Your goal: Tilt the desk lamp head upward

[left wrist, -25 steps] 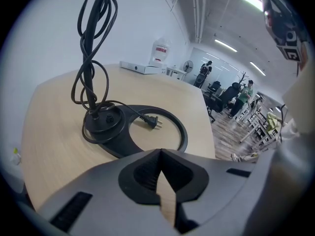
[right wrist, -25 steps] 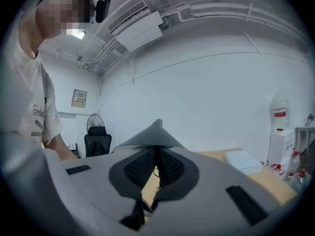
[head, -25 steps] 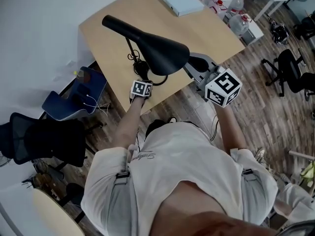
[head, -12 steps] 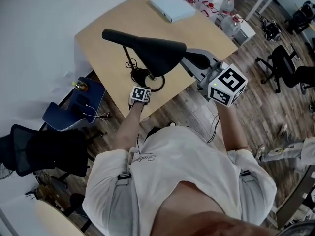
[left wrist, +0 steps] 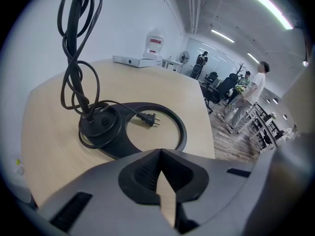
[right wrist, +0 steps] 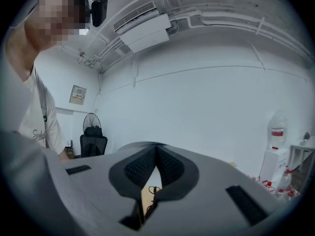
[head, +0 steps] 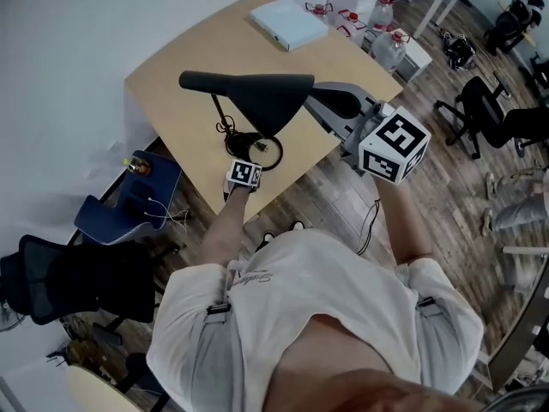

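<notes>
1. Hanging roughly level above the counter [head: 184, 123], the lamp head [head: 257, 94] is sitting over its base [left wrist: 174, 127].
2. The left tool [left wrist: 160, 152] is pointing at the base from nearby, tips pressed together, empty.
3. The right tool [right wrist: 155, 147] is hovering beside the lamp head's wide end, tips together, empty.

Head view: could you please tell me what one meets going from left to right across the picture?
blue chair → lamp base → right claw's marker cube → black office chair
</notes>
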`<action>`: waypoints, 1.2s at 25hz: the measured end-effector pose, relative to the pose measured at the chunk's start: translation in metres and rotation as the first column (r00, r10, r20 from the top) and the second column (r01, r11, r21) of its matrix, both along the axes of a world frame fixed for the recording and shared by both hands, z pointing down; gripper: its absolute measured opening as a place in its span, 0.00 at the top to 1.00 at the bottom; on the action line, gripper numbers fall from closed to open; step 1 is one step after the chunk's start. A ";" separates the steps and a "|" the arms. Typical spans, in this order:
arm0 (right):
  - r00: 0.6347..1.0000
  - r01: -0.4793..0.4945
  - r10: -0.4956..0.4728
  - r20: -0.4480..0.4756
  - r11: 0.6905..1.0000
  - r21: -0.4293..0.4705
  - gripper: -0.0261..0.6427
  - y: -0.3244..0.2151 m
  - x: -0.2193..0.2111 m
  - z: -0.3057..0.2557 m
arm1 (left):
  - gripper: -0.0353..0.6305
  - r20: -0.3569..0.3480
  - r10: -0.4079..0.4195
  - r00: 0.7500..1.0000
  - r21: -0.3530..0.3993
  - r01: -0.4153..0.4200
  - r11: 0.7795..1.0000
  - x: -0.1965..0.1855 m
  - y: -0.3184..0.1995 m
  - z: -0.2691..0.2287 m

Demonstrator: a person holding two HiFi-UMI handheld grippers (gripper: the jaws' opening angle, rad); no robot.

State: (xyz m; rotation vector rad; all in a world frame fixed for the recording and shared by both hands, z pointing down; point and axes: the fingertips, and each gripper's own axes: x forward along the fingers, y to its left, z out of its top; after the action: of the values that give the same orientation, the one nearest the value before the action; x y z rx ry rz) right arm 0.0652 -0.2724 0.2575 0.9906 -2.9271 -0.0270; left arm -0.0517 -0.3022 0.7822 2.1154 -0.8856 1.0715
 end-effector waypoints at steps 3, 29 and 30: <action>1.000 0.000 0.000 -0.003 1.000 0.011 0.97 0.001 -0.001 -0.010 | 0.93 0.004 -0.010 1.000 -0.006 0.010 1.000 0.001 0.003 0.000; 0.995 -0.016 0.015 0.096 1.000 0.013 0.97 -0.007 -0.002 -0.027 | 0.93 -0.065 -0.058 0.996 0.032 0.060 0.998 -0.004 -0.001 -0.006; 0.996 -0.021 0.020 0.092 1.000 0.006 0.97 -0.007 -0.001 -0.023 | 0.93 -0.084 -0.071 0.994 0.040 0.074 0.996 -0.007 0.000 -0.008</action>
State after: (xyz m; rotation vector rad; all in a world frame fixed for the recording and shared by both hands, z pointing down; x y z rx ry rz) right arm 0.0641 -0.2795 0.2346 1.0502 -3.0007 0.0093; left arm -0.0584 -0.3027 0.7745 2.1299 -0.9460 0.9293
